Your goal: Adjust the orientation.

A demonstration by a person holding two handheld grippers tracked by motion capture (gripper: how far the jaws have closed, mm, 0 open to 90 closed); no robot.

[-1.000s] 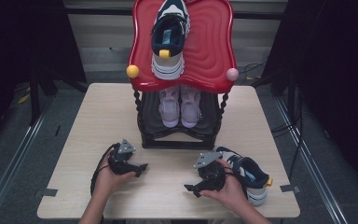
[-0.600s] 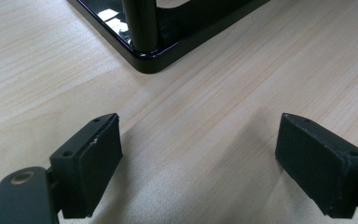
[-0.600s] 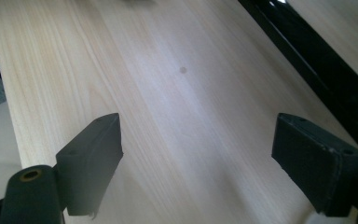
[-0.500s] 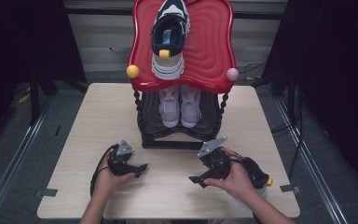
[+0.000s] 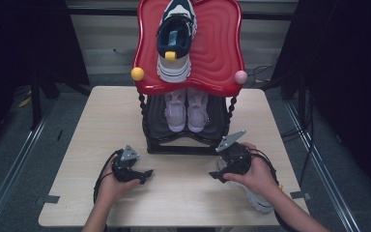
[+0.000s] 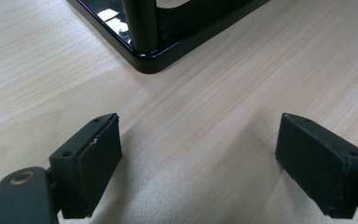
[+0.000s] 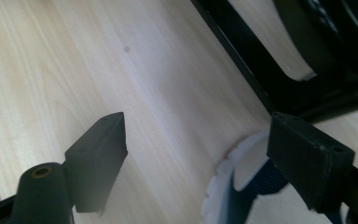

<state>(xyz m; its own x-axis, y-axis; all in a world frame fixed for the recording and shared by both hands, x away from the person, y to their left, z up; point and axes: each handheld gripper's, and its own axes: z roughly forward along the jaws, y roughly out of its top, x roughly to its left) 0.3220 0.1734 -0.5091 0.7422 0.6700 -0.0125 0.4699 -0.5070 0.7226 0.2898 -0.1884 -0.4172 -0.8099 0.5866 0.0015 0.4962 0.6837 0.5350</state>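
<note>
Standing at the table's (image 5: 101,125) far edge, the two-tier rack (image 5: 188,140) bears three shoes. A white-and-navy sneaker (image 5: 256,198) lies near the front right corner under the right gripper (image 5: 218,175), whose empty, parted jaws have just been narrowing. Left gripper (image 5: 145,175) rests open.

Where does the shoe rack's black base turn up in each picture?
High view: black base at mid-table, just beyond both hands.
Left gripper view: its rounded corner at top, left of centre.
Right gripper view: a dark slanting bar at upper right.
Shared landmark: the pale wooden table.
</note>
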